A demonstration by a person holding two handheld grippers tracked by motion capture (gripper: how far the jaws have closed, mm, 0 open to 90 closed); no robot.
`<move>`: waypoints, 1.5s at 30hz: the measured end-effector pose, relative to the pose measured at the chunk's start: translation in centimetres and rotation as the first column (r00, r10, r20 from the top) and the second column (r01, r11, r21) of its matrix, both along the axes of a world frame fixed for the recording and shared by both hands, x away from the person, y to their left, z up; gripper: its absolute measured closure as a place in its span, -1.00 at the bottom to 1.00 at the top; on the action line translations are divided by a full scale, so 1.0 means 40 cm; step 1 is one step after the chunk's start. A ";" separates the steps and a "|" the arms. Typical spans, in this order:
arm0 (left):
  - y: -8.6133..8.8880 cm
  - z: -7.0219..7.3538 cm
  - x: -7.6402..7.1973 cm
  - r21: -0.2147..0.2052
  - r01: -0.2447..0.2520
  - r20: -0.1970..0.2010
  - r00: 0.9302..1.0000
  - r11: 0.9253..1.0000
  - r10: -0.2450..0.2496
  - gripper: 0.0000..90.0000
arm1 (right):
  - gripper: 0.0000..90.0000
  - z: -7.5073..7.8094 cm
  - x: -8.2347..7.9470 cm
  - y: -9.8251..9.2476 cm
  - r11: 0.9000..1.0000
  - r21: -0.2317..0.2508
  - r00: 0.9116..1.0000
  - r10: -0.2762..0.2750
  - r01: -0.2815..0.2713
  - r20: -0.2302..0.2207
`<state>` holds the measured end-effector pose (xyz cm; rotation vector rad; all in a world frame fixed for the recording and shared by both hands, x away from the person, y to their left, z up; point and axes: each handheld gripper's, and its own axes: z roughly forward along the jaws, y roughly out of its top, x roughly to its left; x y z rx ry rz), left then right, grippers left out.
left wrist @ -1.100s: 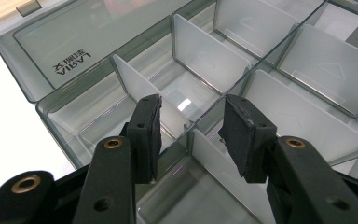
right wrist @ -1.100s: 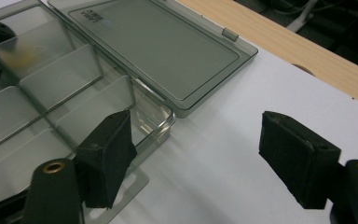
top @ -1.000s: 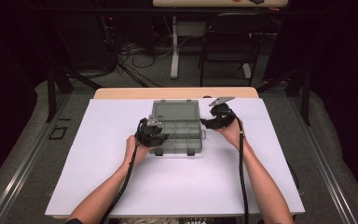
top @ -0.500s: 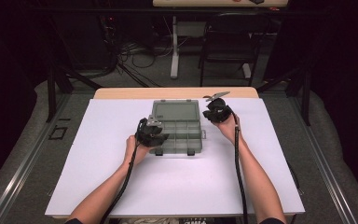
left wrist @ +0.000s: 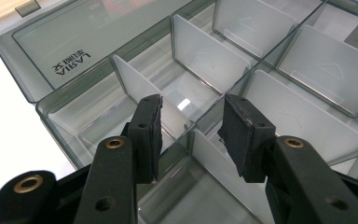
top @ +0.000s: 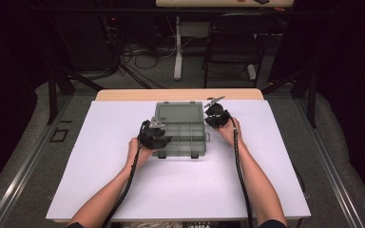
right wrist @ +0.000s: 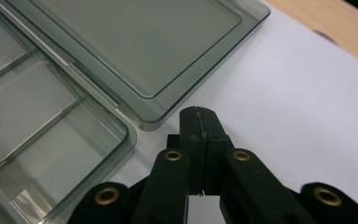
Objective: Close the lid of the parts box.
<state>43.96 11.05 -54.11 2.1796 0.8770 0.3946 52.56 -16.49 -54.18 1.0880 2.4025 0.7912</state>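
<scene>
Box [top: 180, 130] is already opened, its lid [right wrist: 135, 51] laid flat just beyond the right tongs [right wrist: 200, 122], which have just been pressed together on nothing. Left tongs [left wrist: 193, 128] are held spread astride a divider [left wrist: 193, 128] in the near compartments, all seen empty, so filling or rearranging is judged still undone.

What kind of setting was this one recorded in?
Probably a lab or recording workspace, not a home: a white-covered table fenced by dark curtains, loose cables on the floor, a folding chair behind, and a clear compartment box lying open as the work piece.

Dark room w/ grey floor [top: 24, 156]; black chair [top: 230, 45], cables [top: 138, 57] behind white-topped table [top: 247, 190].
</scene>
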 end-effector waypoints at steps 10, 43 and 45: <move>0.000 0.003 0.004 0.016 0.017 -0.008 1.000 1.000 -0.017 0.31 | 1.00 -0.017 0.007 0.012 1.000 -0.022 1.000 0.017 -0.017 -0.008; 0.000 0.001 0.006 0.015 0.025 -0.005 1.000 1.000 -0.025 0.31 | 1.00 -0.028 0.020 0.008 0.998 0.053 0.999 -0.030 0.029 0.018; 0.000 0.001 0.006 0.016 0.025 -0.005 1.000 1.000 -0.025 0.31 | 1.00 -0.028 0.021 0.009 0.998 0.055 0.999 -0.036 0.034 0.023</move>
